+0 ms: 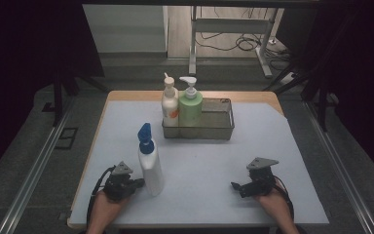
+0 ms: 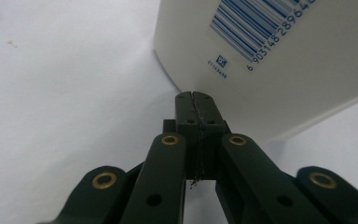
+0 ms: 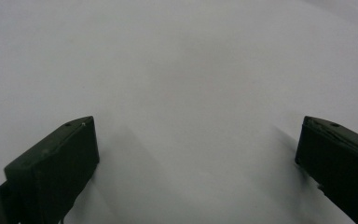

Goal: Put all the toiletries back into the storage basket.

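A white spray bottle (image 1: 151,165) with a blue trigger head stands upright near the front left of the table. My left gripper (image 1: 139,183) lies just left of the bottle's base, and its jaws are shut with nothing between them. In the left gripper view the closed tips (image 2: 195,95) point at the lower side of the bottle (image 2: 270,60), right by its barcode; whether they touch it I cannot tell. My right gripper (image 1: 236,186) rests at the front right, open. Its jaws stand wide apart over bare sheet in the right gripper view (image 3: 196,135).
A wire basket (image 1: 224,129) sits at the back middle of the table. It holds a white pump bottle (image 1: 170,102) and a green pump bottle (image 1: 190,105) at its left end. A pale sheet (image 1: 253,146) covers the wooden tabletop.
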`<action>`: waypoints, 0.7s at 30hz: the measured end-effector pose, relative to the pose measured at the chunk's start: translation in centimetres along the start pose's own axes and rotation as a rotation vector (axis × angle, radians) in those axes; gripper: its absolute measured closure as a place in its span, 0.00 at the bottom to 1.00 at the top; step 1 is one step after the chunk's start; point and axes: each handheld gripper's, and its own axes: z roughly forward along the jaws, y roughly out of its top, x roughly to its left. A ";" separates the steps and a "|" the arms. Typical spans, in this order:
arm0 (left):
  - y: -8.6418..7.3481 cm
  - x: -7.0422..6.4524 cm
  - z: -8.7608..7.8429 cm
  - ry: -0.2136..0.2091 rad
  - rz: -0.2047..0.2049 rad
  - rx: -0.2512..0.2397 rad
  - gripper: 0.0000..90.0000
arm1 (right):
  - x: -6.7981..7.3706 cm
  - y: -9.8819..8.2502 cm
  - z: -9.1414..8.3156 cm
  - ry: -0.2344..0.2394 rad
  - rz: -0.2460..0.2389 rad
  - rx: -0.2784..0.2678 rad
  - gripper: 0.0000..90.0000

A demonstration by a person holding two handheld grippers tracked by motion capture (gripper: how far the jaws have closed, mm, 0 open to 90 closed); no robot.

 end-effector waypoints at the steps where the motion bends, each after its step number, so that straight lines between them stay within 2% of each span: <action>1: 0.0 -0.1 0.0 -0.003 0.002 0.000 0.99 | 0.0 0.0 0.0 0.000 -0.001 0.000 0.00; 10: 0.4 -1.0 0.6 -0.025 0.017 0.006 0.99 | 0.0 0.0 0.0 0.002 -0.001 0.000 0.00; 21: 1.2 -2.9 1.8 -0.054 0.063 0.019 0.99 | 0.0 0.0 0.0 0.002 0.000 0.000 0.00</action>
